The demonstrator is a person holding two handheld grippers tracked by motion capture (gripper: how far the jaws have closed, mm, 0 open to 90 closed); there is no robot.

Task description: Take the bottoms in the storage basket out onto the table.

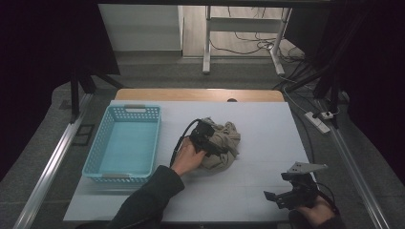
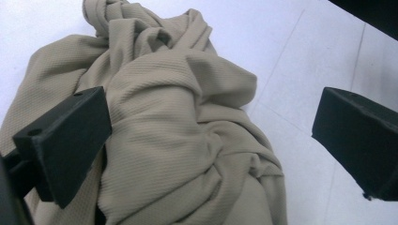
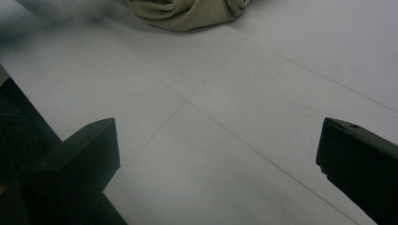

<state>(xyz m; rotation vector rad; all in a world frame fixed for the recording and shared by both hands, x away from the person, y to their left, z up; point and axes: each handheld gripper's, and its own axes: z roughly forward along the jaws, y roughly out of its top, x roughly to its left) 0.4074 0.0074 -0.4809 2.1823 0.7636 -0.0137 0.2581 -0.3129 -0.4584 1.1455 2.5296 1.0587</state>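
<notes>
One bundle of beige cloth (image 1: pixel 223 144) sits bunched near the middle of the table (image 1: pixel 267 191), a little toward the far edge, with the turquoise basket (image 1: pixel 125 143) well apart at the left edge; the left gripper (image 1: pixel 210 143) is right on top of the heap, jaws spread wide, and in the left gripper view one jaw is against the near side of the fabric while the other hangs over bare table beside it; nothing is pinched yet. The right gripper (image 1: pixel 279 198) waits near the front right corner, jaws apart over empty surface, the cloth far off at the top of its own view.

This stuff looks soft and light, a ribbed knit, twisted into folds and knotted up at the far end; I'd expect it to sag and unroll the moment it's lifted, no risk of breakage, little risk of slipping. Best bite, to my eye, is the thick ridge of gathered folds across the middle; a single loose layer would just peel away and leave the rest behind.
</notes>
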